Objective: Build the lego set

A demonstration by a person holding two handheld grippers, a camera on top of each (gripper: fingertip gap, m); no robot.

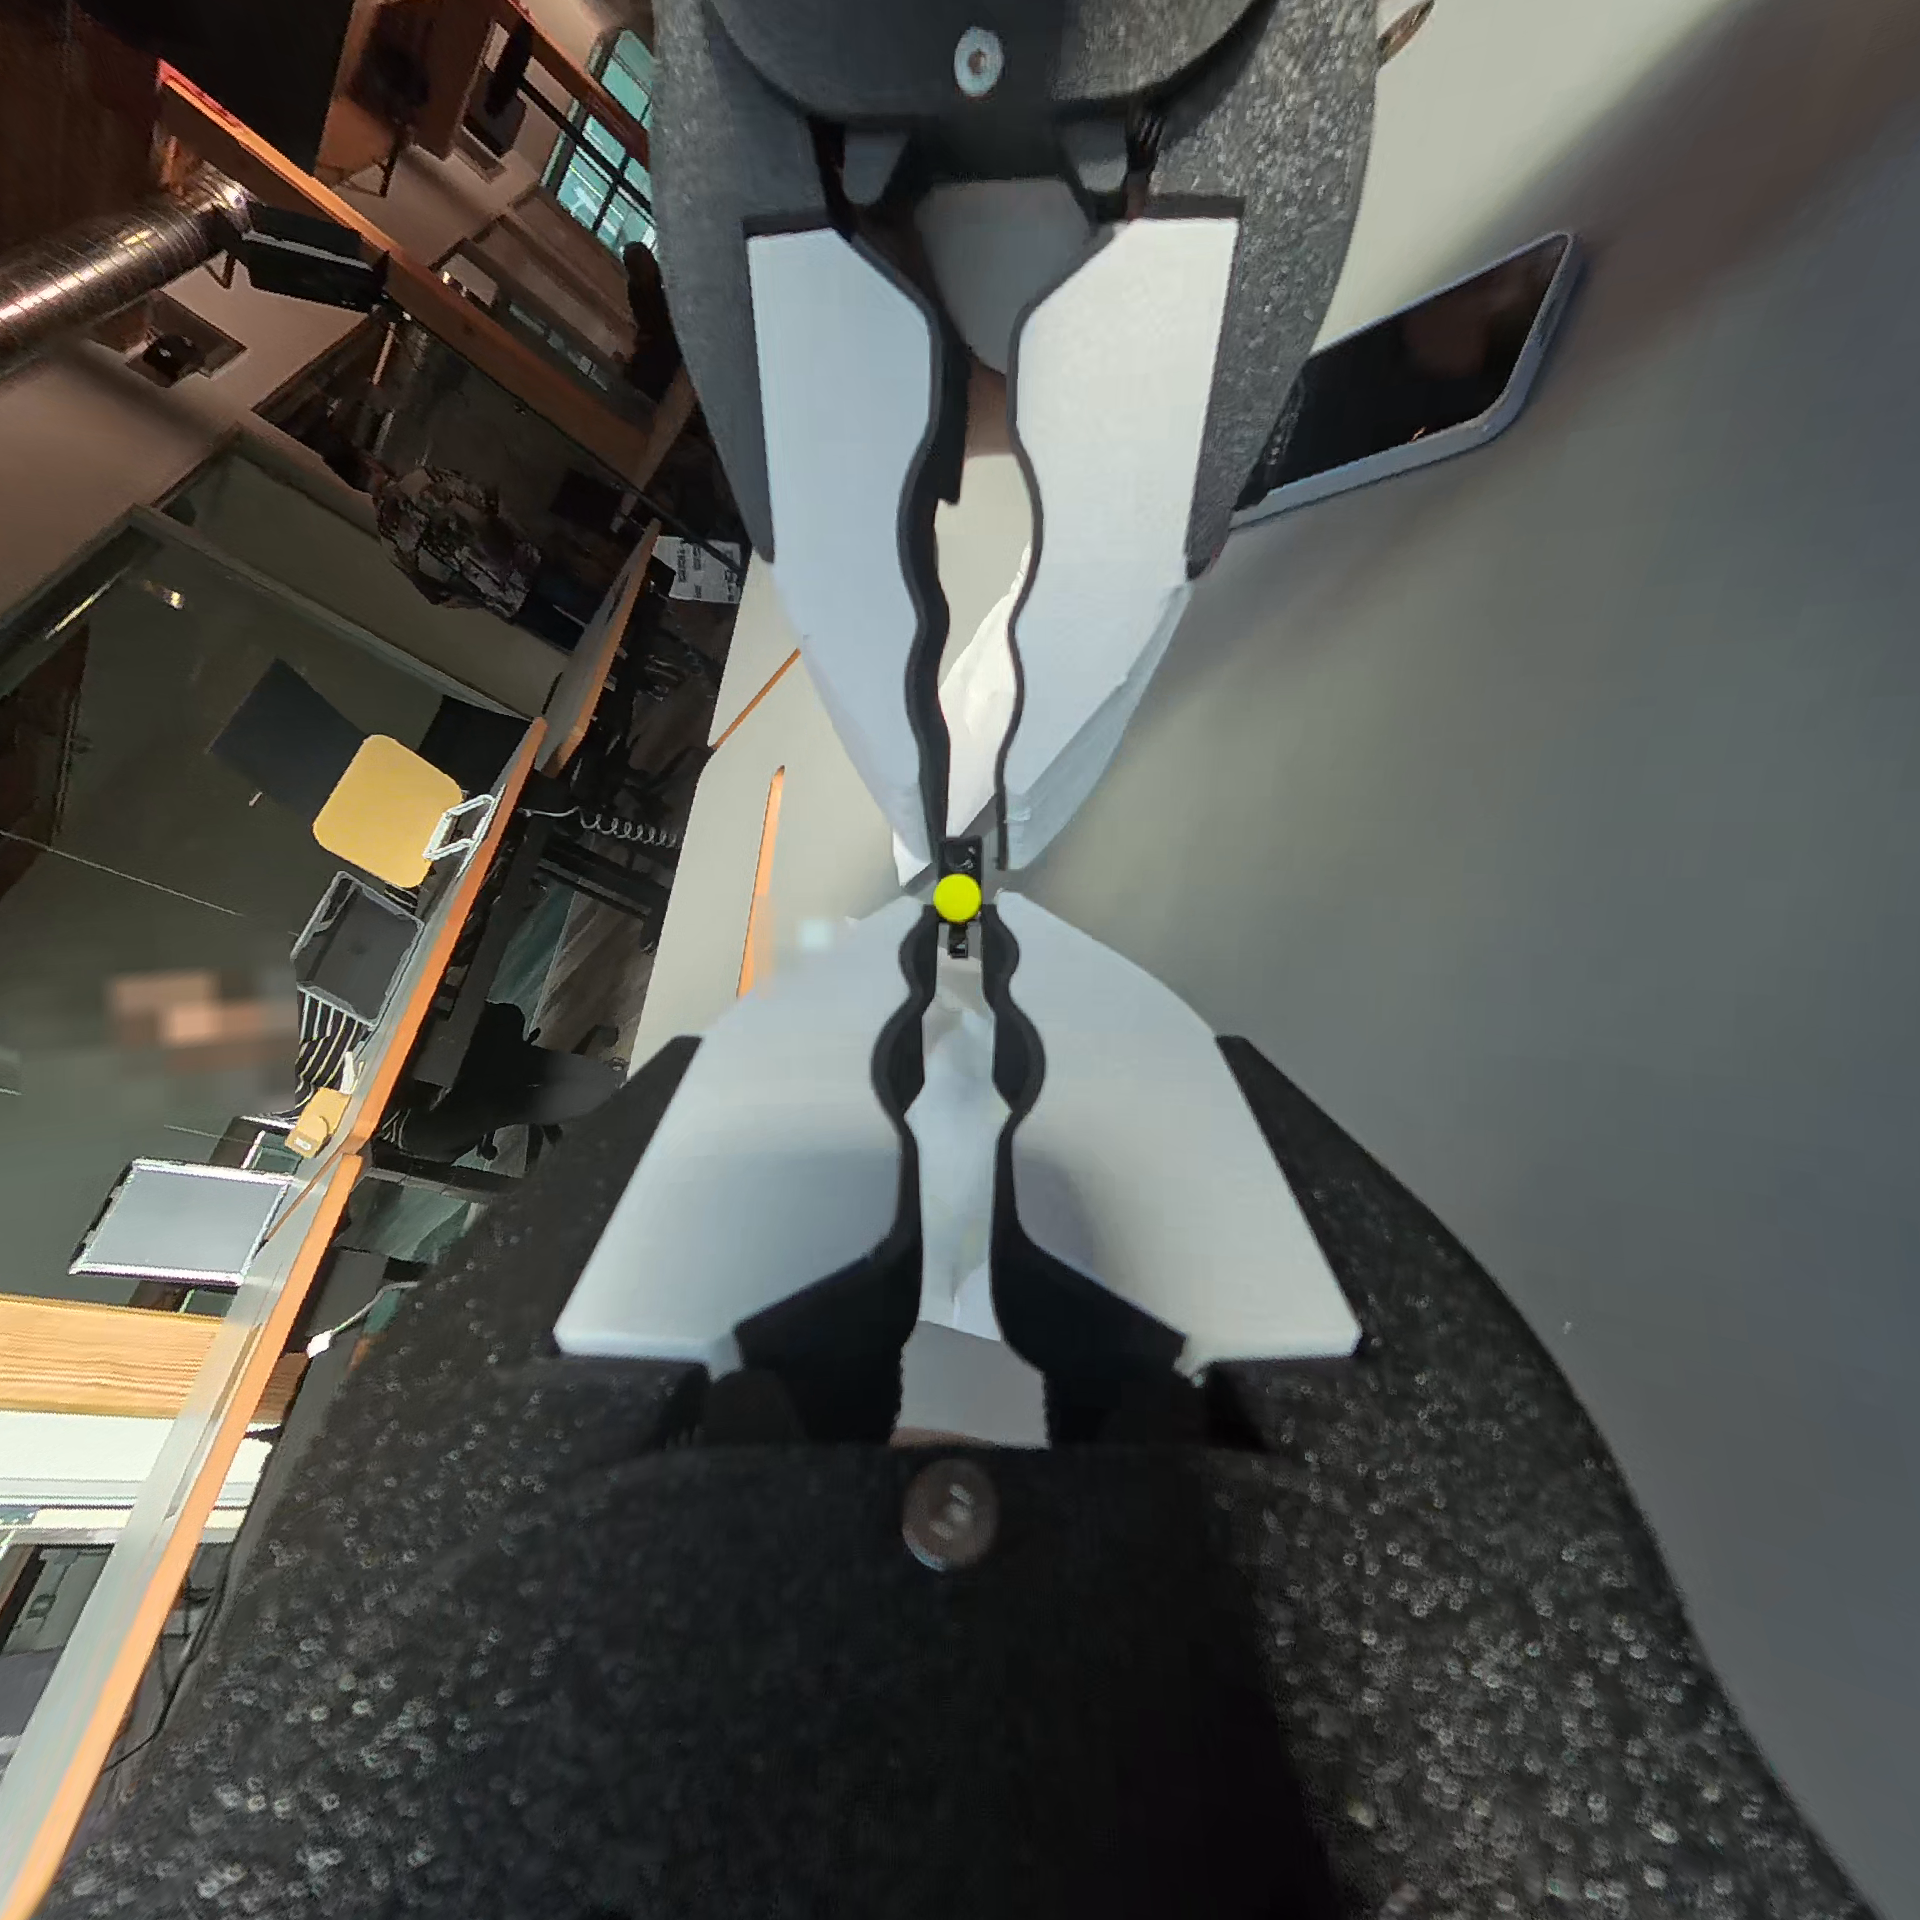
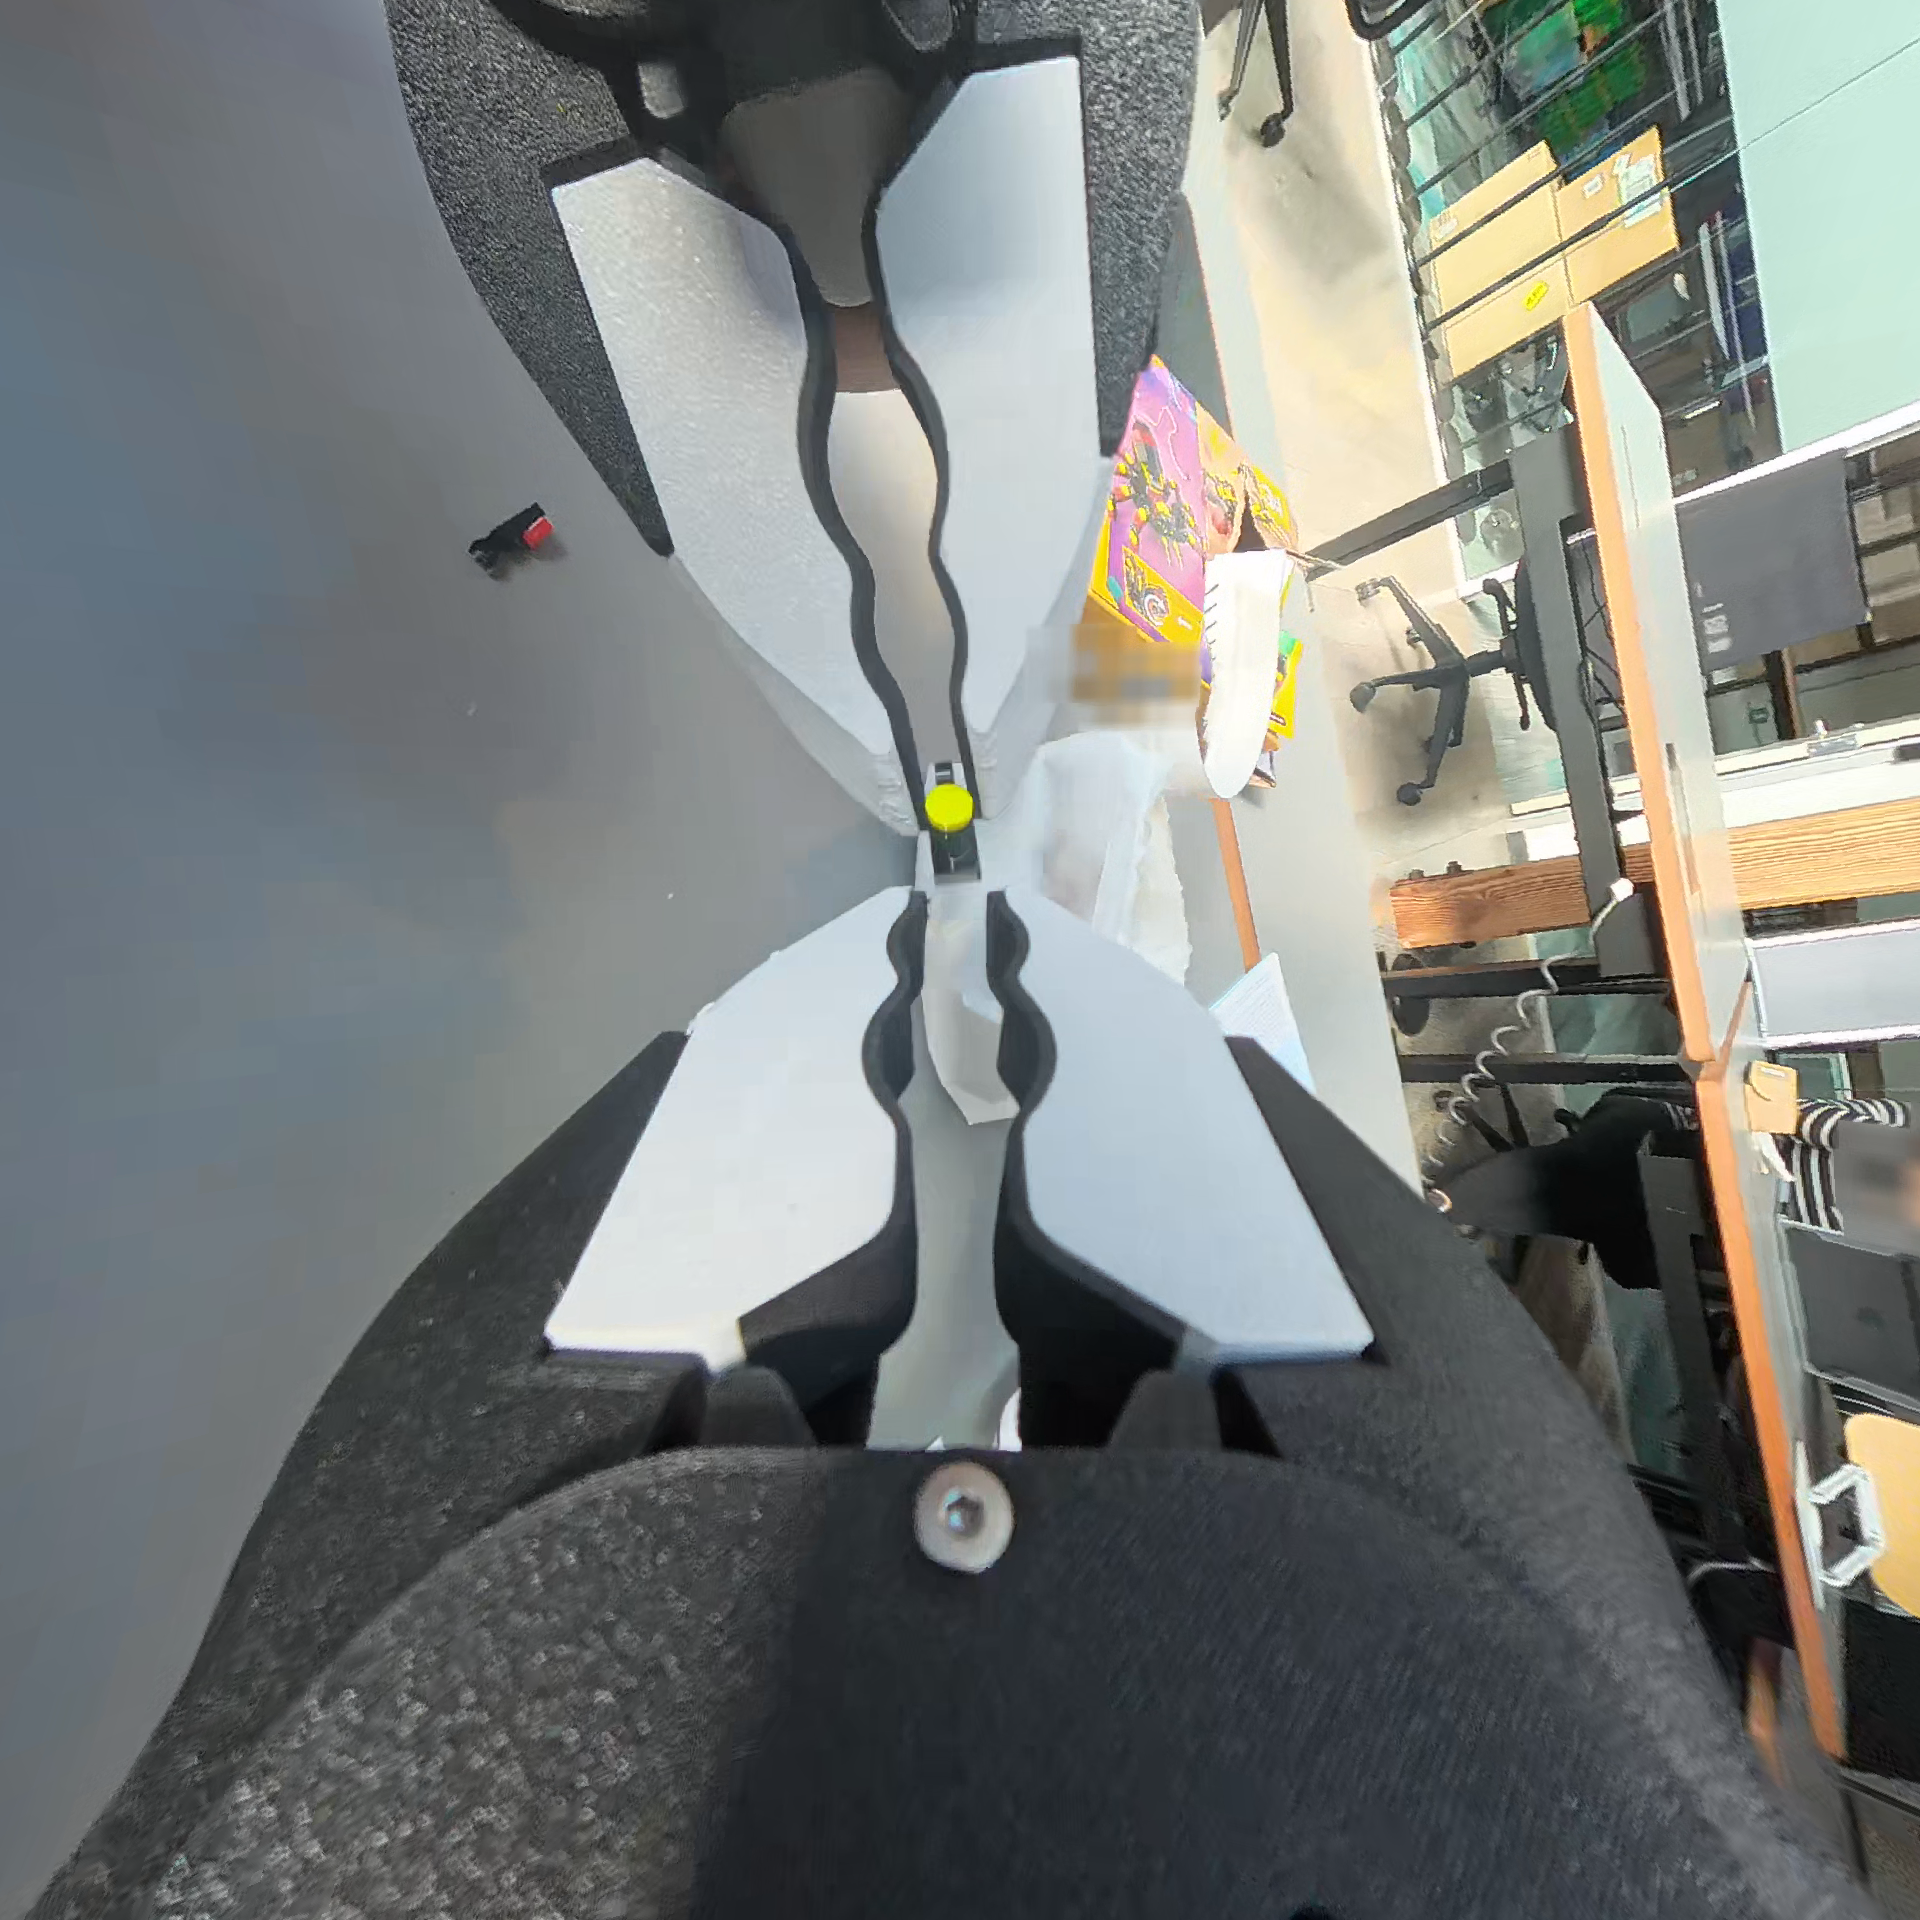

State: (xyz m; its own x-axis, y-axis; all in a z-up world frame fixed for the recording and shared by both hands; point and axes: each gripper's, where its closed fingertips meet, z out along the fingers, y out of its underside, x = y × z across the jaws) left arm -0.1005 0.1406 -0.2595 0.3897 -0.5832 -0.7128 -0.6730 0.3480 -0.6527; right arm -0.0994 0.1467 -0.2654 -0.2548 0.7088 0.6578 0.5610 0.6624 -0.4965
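Left wrist view: left tool (image 1: 956,940) and right tool (image 1: 971,847) meet tip to tip above the desk (image 1: 1558,935), each pinching the small black piece with a yellow stud (image 1: 956,897). Push straight, no twisting.

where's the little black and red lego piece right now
In the right wrist view, the black and red piece lies alone on the grey table, upper left, left of the far gripper's fingers.
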